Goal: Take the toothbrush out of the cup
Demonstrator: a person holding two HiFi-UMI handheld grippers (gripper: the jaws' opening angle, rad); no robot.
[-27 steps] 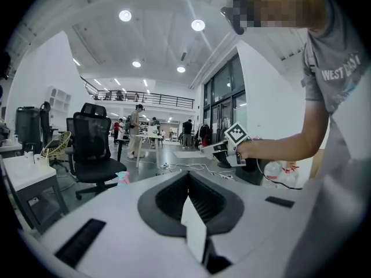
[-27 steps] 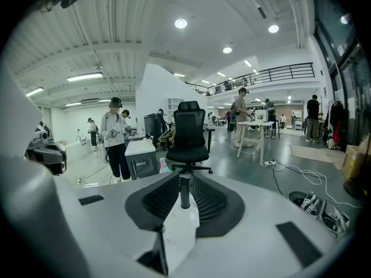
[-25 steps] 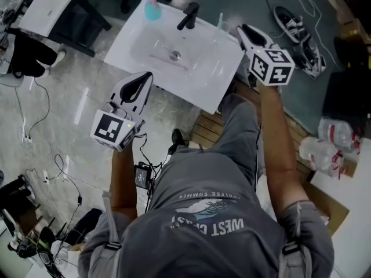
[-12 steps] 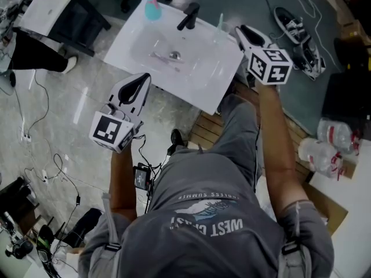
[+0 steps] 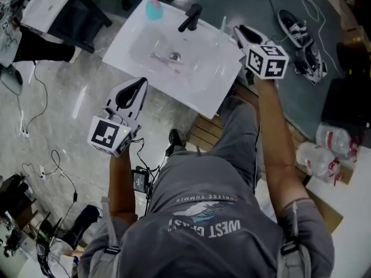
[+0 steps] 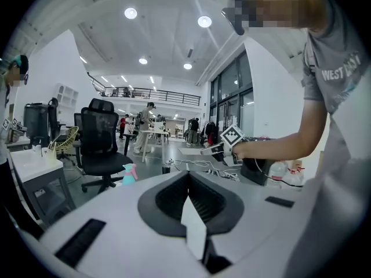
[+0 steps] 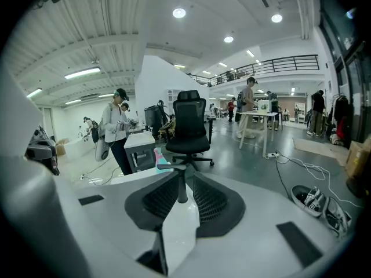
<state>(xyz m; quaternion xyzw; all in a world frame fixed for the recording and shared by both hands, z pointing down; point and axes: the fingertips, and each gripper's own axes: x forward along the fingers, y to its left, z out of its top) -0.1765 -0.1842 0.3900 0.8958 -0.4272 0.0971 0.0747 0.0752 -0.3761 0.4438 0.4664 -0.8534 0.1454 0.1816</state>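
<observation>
Opening right gripper (image 7: pixel 184 179) jaws partway, empty; left gripper (image 6: pixel 188 175) jaws together, empty.

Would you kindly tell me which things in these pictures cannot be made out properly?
- clear cup with the toothbrush: in the head view it is only a tiny pale sliver beside the right gripper, so brush and cup cannot be told apart. It does not appear in the right gripper view, perhaps because it lies below the gripper's white body.
- thin pinkish thing in the white rectangular sink basin: in the head view it is too small to identify.
</observation>
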